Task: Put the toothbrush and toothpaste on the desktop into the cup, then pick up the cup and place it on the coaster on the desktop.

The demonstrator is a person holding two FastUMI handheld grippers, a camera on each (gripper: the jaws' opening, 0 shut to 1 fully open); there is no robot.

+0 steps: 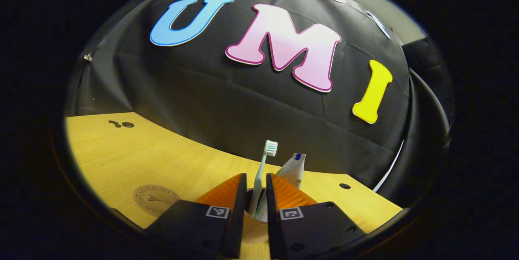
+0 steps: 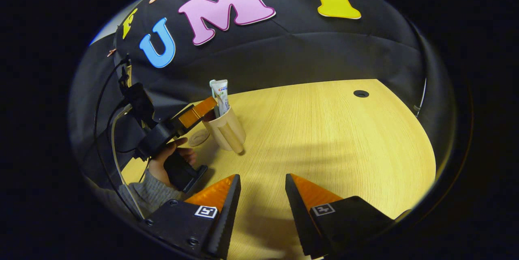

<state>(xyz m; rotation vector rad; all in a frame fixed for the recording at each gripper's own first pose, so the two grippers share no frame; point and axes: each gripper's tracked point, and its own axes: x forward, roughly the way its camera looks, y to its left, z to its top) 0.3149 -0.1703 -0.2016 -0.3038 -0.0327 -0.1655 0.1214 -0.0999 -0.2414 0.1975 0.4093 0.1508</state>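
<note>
The left gripper (image 1: pixel 256 189) has its jaws pinched on the cup (image 2: pixel 227 130) rim, toothbrush (image 1: pixel 263 170) and toothpaste (image 1: pixel 292 168) inside. The coaster (image 1: pixel 156 200) lies just beside. Light and top-heavy, the cup likely tips easily. The right gripper (image 2: pixel 261 189) hangs open above the surface (image 2: pixel 324 138).

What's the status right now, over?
Left tool shut on cup rim, cup tilted. Toothbrush and toothpaste inside. Right tool open, holding nothing. Coaster beside cup, path looks clear.

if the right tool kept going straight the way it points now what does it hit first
Probably nothing soon: the open right tool points over bare desktop. The cup sits off to one side; the booth wall lies beyond, though depth is unclear.
</note>
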